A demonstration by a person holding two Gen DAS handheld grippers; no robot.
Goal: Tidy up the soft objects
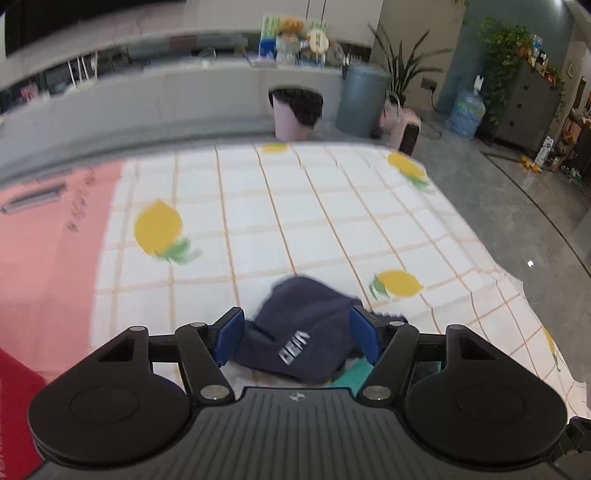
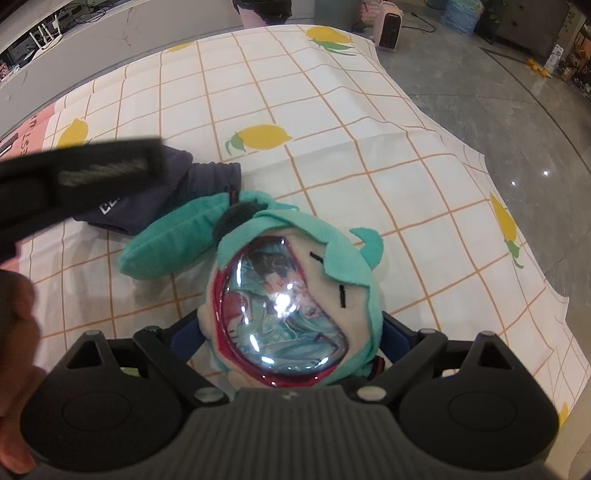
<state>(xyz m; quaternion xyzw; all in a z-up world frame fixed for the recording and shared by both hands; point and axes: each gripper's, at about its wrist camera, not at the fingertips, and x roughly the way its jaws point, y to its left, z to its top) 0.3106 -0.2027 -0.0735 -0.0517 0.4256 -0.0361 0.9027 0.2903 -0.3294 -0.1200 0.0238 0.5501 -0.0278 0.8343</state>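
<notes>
A navy cloth (image 1: 303,314) with white lettering lies crumpled on the lemon-print tablecloth (image 1: 295,206). My left gripper (image 1: 297,338) stands open astride it, a blue pad at each side and the cloth between them. In the right wrist view the same navy cloth (image 2: 155,206) lies behind a teal plush toy (image 2: 295,258) with a shiny clear window on its front. My right gripper (image 2: 288,334) is shut on the plush, whose body fills the gap between the fingers. The left gripper's black body (image 2: 74,177) shows blurred at upper left. A teal corner of the plush (image 1: 351,376) peeks under the cloth.
A pink sheet (image 1: 48,240) covers the table's left part, with something red (image 1: 14,406) at the near left. The tablecloth's edge drops to grey floor on the right. A pink bin (image 1: 295,114), a grey bin (image 1: 362,99) and a small heater (image 2: 388,26) stand beyond. A hand (image 2: 14,332) shows at left.
</notes>
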